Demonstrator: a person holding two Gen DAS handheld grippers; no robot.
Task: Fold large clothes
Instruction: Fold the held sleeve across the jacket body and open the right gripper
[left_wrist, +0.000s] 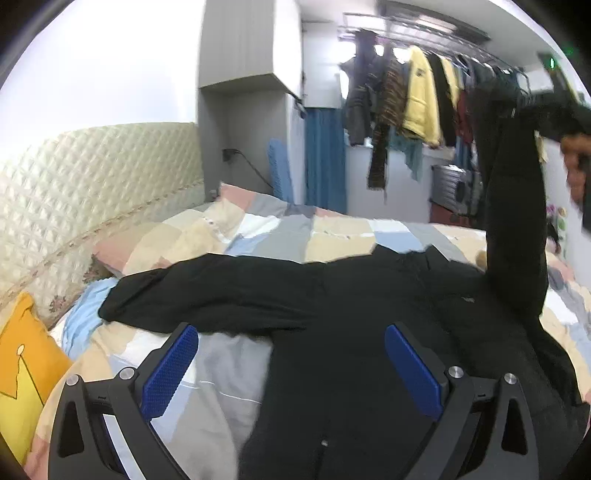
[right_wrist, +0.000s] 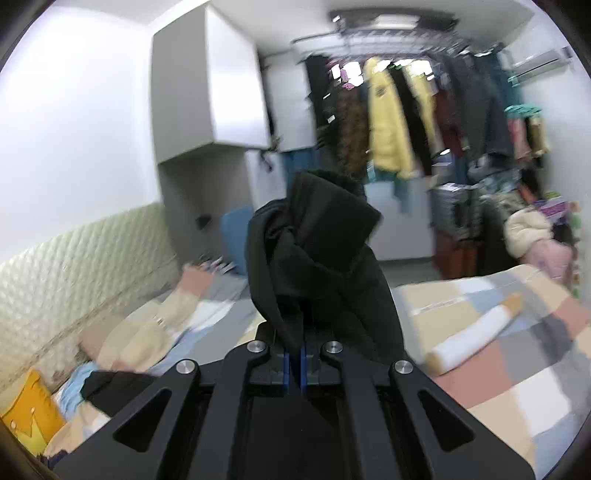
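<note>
A large black garment (left_wrist: 332, 295) lies spread across the patchwork bed, one sleeve (left_wrist: 192, 291) stretched left toward the pillows. My left gripper (left_wrist: 291, 350) is open and empty, hovering just above the garment's body, blue pads apart. My right gripper (right_wrist: 294, 354) is shut on the other sleeve (right_wrist: 314, 243), holding it lifted high above the bed. In the left wrist view that sleeve (left_wrist: 517, 206) rises as a black column at the right.
The bed's patchwork quilt (left_wrist: 332, 232) has pillows (left_wrist: 173, 236) and a yellow cushion (left_wrist: 22, 354) at the padded headboard (left_wrist: 92, 177). A rack of hanging clothes (right_wrist: 406, 110) stands beyond the bed. A white rolled item (right_wrist: 476, 336) lies on the quilt at right.
</note>
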